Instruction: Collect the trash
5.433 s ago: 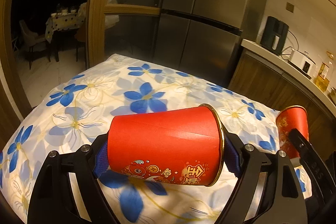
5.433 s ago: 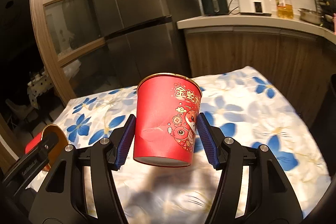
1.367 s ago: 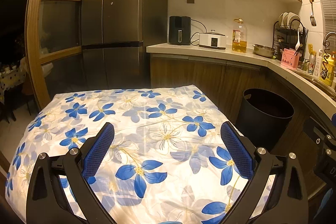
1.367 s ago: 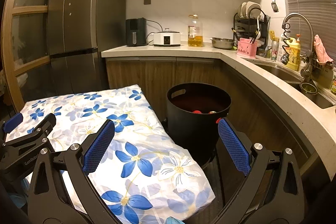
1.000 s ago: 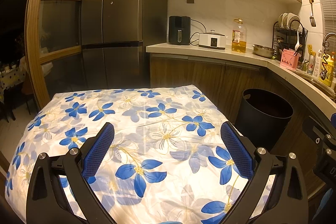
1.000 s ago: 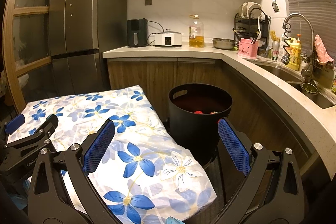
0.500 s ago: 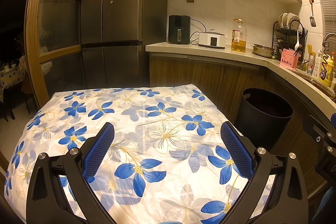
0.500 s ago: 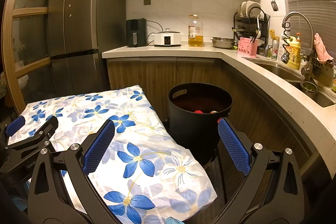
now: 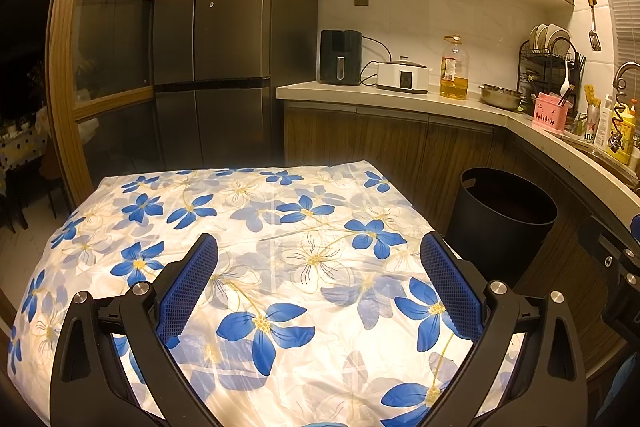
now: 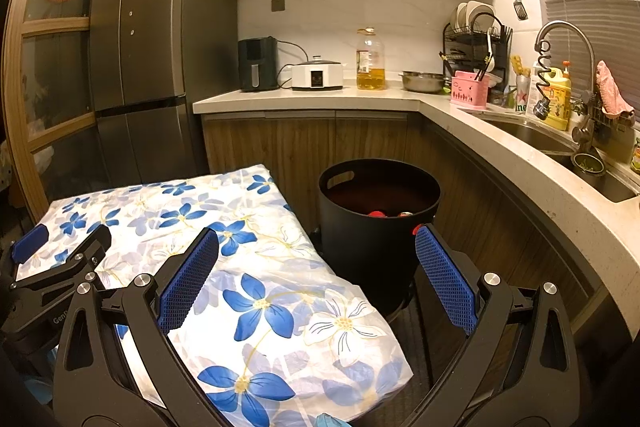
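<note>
We find the desk (image 9: 280,219), one item under a floral cloth, directly ahead of and beneath the left tool (image 9: 318,281); no trash shows on its visible surface. One black bin (image 10: 378,223) stands on the floor off the desk's right edge. It lies ahead of the right tool (image 10: 316,273), slightly right of centre, and well to the right of the left tool, so we judge the right hand nearer to it. Its axis is upright and its mouth faces up. Both tools, two in all, stand wide apart and hold nothing. Inside the bin we count at least two red objects (image 10: 377,214), the task's things, partly hidden by the rim; more may lie below.
</note>
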The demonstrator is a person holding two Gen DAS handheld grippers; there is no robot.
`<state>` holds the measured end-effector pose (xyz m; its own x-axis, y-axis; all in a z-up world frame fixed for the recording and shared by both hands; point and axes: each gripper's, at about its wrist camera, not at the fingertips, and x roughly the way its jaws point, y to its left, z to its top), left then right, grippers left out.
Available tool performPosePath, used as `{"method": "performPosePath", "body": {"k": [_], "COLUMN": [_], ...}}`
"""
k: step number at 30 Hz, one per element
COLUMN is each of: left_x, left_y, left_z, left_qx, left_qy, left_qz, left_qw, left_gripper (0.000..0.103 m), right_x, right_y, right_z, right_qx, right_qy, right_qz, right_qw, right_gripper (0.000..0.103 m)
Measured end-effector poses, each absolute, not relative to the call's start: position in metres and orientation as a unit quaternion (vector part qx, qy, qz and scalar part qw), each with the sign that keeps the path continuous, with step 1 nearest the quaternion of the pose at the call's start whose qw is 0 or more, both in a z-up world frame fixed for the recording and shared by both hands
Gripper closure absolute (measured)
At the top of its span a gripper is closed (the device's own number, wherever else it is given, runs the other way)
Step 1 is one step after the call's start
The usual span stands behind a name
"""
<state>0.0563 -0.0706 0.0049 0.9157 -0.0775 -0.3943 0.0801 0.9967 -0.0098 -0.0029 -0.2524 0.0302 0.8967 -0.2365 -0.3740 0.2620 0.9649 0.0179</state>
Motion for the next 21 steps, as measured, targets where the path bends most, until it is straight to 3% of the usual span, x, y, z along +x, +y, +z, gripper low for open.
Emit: {"method": "performPosePath", "body": {"k": [21], "left_x": [0.0567], "left_y": [-0.0711], "left_z": [0.0077], "left_qx": [0.003], "left_qy": [0.198], "left_qz": [-0.041], "left_qw": [0.979], "left_gripper": [0.006], "right_x": [-0.0026], "right_y": [-0.2516], "right_z": [0.0328], "right_qx": [0.035], "right_qy": [0.187], "right_qz": [-0.129], "right_qw": [0.973], "right_gripper": [0.006]}}
